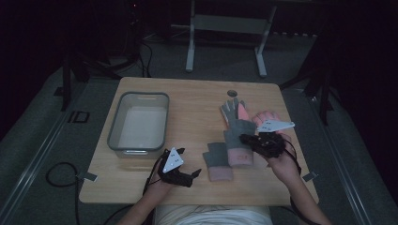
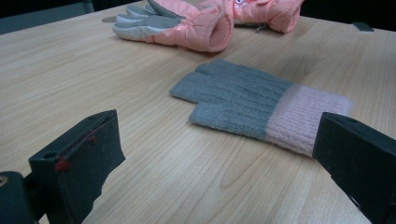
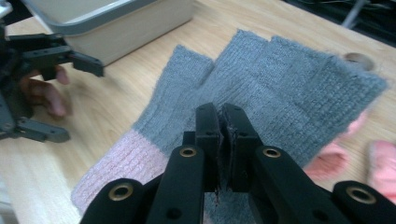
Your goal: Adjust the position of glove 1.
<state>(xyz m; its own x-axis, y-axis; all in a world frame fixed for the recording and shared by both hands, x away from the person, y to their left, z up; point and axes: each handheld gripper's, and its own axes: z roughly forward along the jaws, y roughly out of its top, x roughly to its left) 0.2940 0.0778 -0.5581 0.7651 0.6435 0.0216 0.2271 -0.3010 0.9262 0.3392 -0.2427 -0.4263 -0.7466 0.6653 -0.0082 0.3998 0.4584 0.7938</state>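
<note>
Wooden table [image 1: 197, 101] w/ grey tub [image 1: 139, 123], 1 knit glove [image 1: 217, 161], pink ski gloves [image 1: 241, 112].

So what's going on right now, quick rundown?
Right gripper shut on grey knit glove, held over the table. Left gripper open, idle beside second grey glove. Pink ski gloves lie close behind; bin unobstructed.
</note>
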